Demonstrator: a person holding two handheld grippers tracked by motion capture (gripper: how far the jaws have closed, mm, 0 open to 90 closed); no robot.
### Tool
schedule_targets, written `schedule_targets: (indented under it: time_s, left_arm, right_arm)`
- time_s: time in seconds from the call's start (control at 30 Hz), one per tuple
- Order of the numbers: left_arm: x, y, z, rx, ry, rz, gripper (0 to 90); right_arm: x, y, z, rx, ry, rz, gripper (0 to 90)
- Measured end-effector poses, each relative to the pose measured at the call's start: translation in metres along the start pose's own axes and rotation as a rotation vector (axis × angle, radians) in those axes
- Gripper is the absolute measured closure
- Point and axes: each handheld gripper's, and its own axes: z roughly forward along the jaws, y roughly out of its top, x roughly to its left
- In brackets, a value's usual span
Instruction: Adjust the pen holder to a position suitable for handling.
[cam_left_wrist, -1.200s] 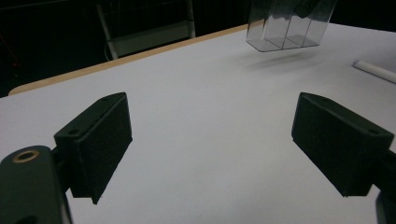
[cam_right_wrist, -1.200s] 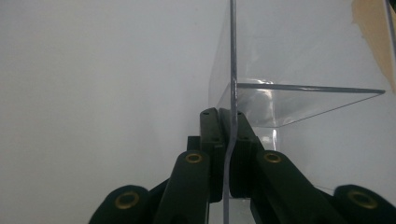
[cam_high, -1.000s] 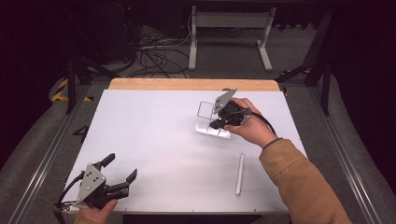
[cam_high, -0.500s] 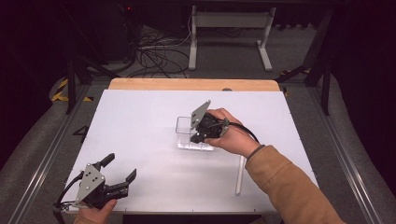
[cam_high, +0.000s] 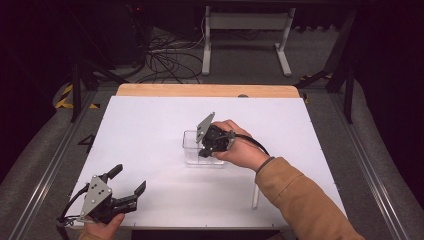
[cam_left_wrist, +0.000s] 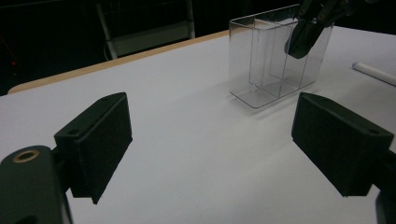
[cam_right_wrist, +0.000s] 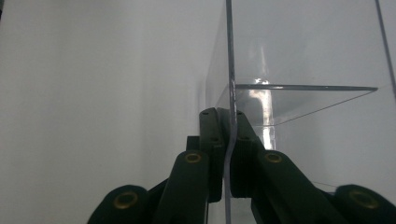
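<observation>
Right gripper (cam_high: 204, 151) clamped on one wall of clear plastic organizer (cam_high: 192, 150), jaws closed tight with the thin wall pinched between the pads, as seen edge-on in the right gripper view (cam_right_wrist: 228, 154). Carried with its organizer from a spot farther back and to the right a second ago to a place near the middle of the white table (cam_high: 150, 125); most of that travel made in the first half of the second. White pen (cam_high: 255, 196) left lying in front of and to the right of the organizer, well apart from it, unmoved.

Left gripper (cam_high: 128, 188) held in front of and left of the organizer, at the table's near edge, unchanged in place; jaws wide apart with nothing between them, pads (cam_left_wrist: 100, 135) spread to either side of the left gripper view.

Organizer seen upright from the left gripper view (cam_left_wrist: 261, 56), its inner dividers visible, top right corner covered by the right gripper's black jaws (cam_left_wrist: 306, 32). Contact of its base with the table hard to judge. Pen partly hidden behind the brown sleeve (cam_high: 300, 200), its far end cut off. Organizer's near right side masked by the hand (cam_high: 240, 150).
</observation>
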Motion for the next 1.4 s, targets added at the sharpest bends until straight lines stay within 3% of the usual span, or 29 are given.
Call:
schedule_targets:
  time_s: [1.03,1.23,1.3,1.4]
  left_arm:
    - [0.0,0.0,0.0,0.003,0.0,-0.003,13.0]
    - [0.0,0.0,0.001,0.002,0.0,-0.006,13.0]
    - [0.0,0.0,0.001,0.001,0.0,-0.003,13.0]
    - [0.0,0.001,0.002,0.002,-0.002,0.0,13.0]
  right_arm:
    - [-0.002,-0.002,0.004,-0.007,0.016,0.001,86.5]
    - [-0.001,-0.003,-0.005,-0.046,0.0,0.005,80.3]
    - [0.001,-0.003,-0.017,-0.101,-0.02,0.016,75.4]
    - [0.003,-0.003,-0.025,-0.132,-0.044,0.022,70.0]
